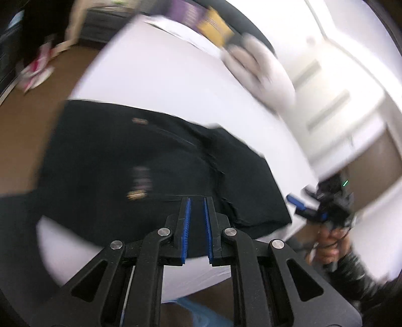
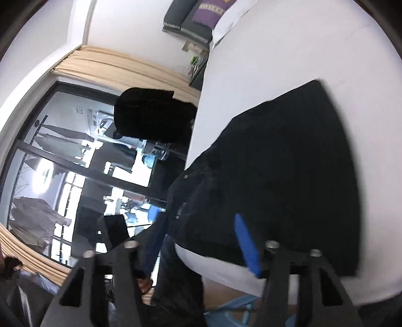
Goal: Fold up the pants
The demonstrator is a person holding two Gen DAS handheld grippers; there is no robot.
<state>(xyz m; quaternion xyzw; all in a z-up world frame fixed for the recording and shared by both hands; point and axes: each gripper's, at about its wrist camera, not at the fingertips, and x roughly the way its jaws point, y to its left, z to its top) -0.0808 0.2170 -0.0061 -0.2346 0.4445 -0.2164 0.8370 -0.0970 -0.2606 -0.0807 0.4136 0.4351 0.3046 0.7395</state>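
Black pants point(image 1: 140, 163) lie folded on a white bed point(image 1: 155, 75), with one part hanging over the near edge. My left gripper point(image 1: 197, 203) hovers over the near edge of the pants, its blue-padded jaws a narrow gap apart and empty. My right gripper shows in the left wrist view point(image 1: 300, 205) at the right, beside the pants, open. In the right wrist view the pants point(image 2: 276, 176) fill the right side, and my right gripper point(image 2: 198, 226) is wide open with one blue pad point(image 2: 247, 245) over the fabric's near edge.
A white pillow point(image 1: 261, 70) and purple-yellow cushion point(image 1: 201, 17) lie at the bed's far end. White drawers point(image 1: 339, 100) stand to the right. A dark window with beige curtains point(image 2: 113, 65) is left of the bed. Brown floor point(image 1: 30, 120) lies around.
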